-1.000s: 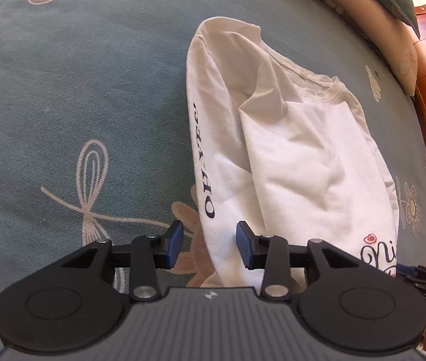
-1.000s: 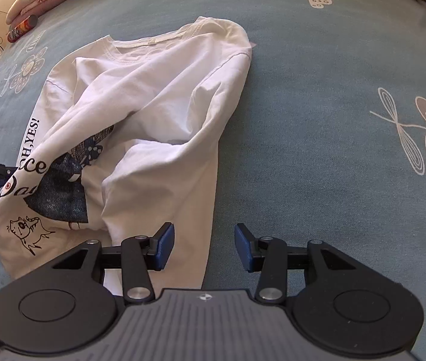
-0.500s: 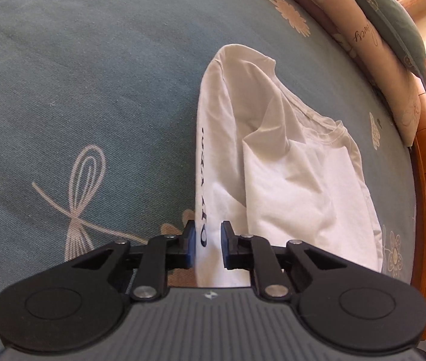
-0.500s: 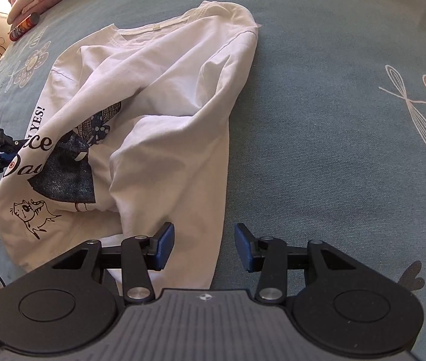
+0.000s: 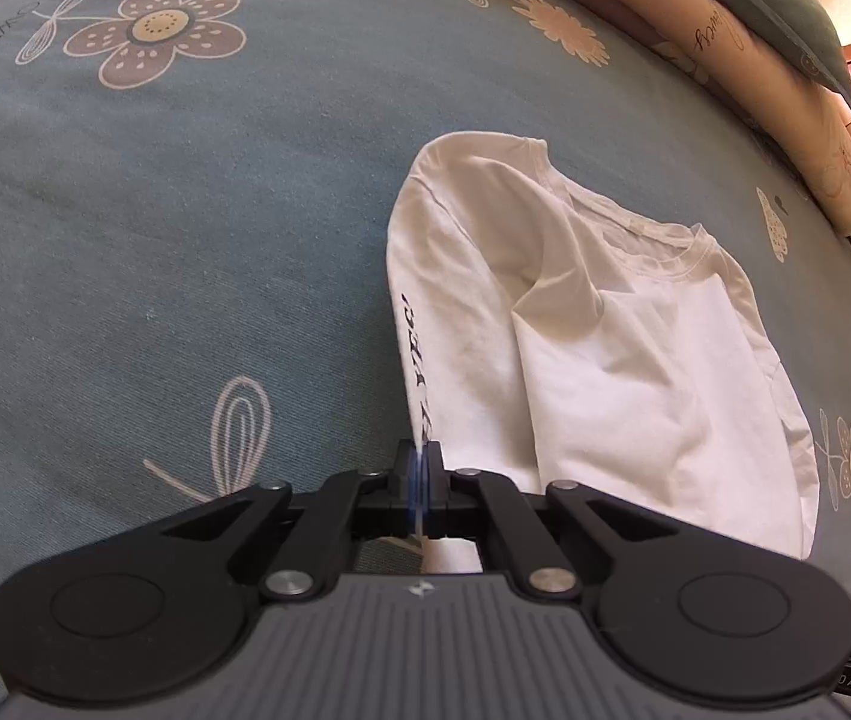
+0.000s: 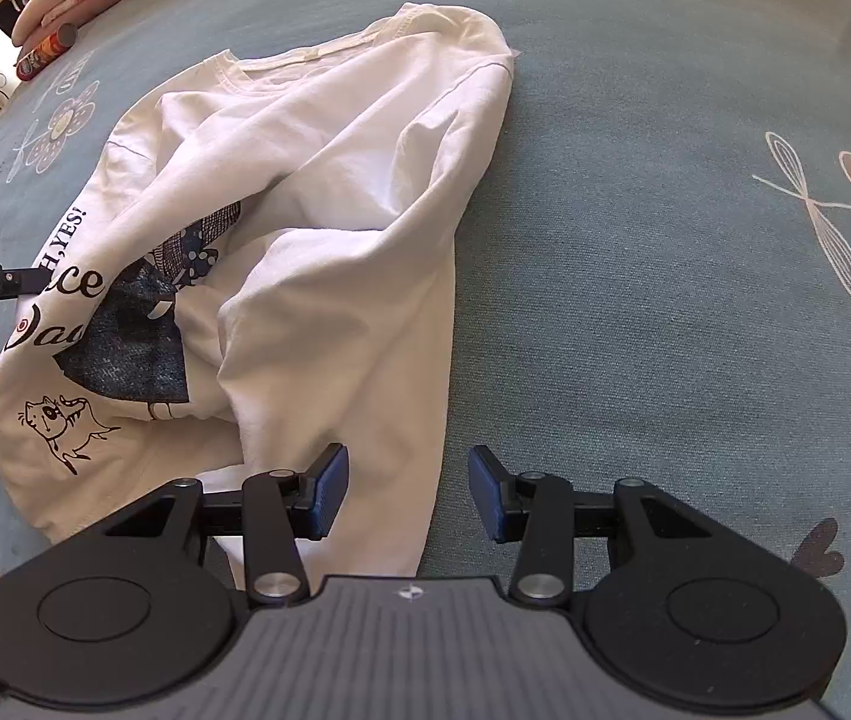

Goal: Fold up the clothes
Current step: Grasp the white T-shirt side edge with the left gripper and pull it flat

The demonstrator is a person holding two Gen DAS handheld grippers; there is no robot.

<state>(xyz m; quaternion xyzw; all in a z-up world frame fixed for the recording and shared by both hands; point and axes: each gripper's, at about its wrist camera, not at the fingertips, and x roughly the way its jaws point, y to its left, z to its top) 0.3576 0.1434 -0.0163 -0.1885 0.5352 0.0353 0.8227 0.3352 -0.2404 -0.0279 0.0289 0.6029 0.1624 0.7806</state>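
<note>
— What has your left claw (image 5: 423, 483) got?
— Its pads are pinched tight on the printed side edge of the white T-shirt (image 6: 329, 228); the shirt lies crumpled on the blue flowered bed (image 6: 635, 240), collar toward the far edge where the pillows (image 5: 743, 30) sit.
— And the right claw (image 6: 406, 492)?
— Partly spread, gripping nothing; it hangs over the shirt's other side edge, cloth under one pad.
</note>
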